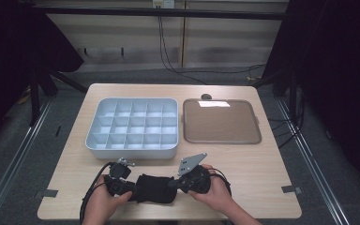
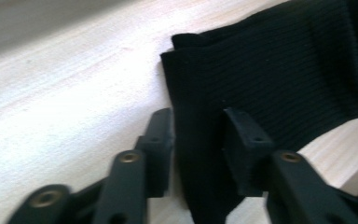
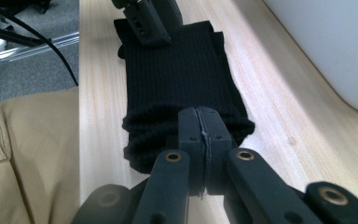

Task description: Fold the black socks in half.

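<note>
Grey flooring and dark curtains surround a pale wooden bench (image 1: 243, 159) seen from above. On its far half sit a white compartment tray (image 1: 132, 127) and, just to its right, a flat brown-bottomed tray (image 1: 221, 121).

Near the front edge lies a folded black sock (image 1: 154, 188), stretched crosswise between the two hands. The left tool (image 1: 118, 180) is at the sock's left end and the right tool (image 1: 192, 178) at its right end, with a grey three-cornered plate (image 1: 191, 162) above it.

In the left gripper view, the left tool (image 2: 198, 149) has its jaws spread a little, one on each side of a raised fold at the sock's (image 2: 279, 79) edge; whether they press the fabric I cannot tell.

In the right gripper view, the right tool (image 3: 200, 135) has its jaws pressed together, touching along their whole length, right at the bunched near end of the sock (image 3: 177, 70). Whether any cloth is caught between them cannot be made out. The left tool's jaw sits at the sock's far end, and tan trousers (image 3: 28, 154) show beside the bench edge.
</note>
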Available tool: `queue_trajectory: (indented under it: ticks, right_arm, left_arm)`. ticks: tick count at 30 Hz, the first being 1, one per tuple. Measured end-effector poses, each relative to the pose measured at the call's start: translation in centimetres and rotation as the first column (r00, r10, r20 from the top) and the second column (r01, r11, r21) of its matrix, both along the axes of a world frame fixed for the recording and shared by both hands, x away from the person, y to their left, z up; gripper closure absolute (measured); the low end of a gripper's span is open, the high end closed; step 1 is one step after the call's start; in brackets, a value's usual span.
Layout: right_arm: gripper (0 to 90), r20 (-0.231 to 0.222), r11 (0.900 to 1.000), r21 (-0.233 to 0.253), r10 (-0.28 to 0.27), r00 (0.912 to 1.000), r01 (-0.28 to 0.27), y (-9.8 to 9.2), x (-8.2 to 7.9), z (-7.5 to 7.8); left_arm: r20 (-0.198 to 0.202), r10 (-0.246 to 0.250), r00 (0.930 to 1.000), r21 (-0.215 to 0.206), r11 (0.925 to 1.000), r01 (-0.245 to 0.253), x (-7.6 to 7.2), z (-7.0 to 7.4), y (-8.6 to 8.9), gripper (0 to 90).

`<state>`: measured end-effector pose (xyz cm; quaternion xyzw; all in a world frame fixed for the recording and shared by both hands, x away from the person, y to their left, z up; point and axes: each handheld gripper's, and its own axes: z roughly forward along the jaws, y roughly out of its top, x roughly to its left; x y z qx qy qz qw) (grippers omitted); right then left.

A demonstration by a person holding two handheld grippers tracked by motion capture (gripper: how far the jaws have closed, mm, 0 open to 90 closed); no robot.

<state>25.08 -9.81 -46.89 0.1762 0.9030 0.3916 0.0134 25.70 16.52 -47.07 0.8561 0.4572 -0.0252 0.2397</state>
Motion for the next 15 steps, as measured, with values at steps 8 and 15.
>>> queue_trajectory:
  ticks: [8,15]
  right_arm:
    - [88.6,-0.003,1.0,-0.012,0.007,1.0,-0.007,0.05,-0.02,-0.29]
    - [88.6,-0.006,1.0,-0.011,-0.002,1.0,0.002,-0.14,0.01,-0.29]
  left_arm:
    - [-0.013,0.001,0.9999,-0.003,1.0,-0.001,0.1,0.33,-0.03,83.7]
    - [-0.016,0.003,0.9999,-0.013,0.9999,-0.004,0.12,0.56,0.08,84.7]
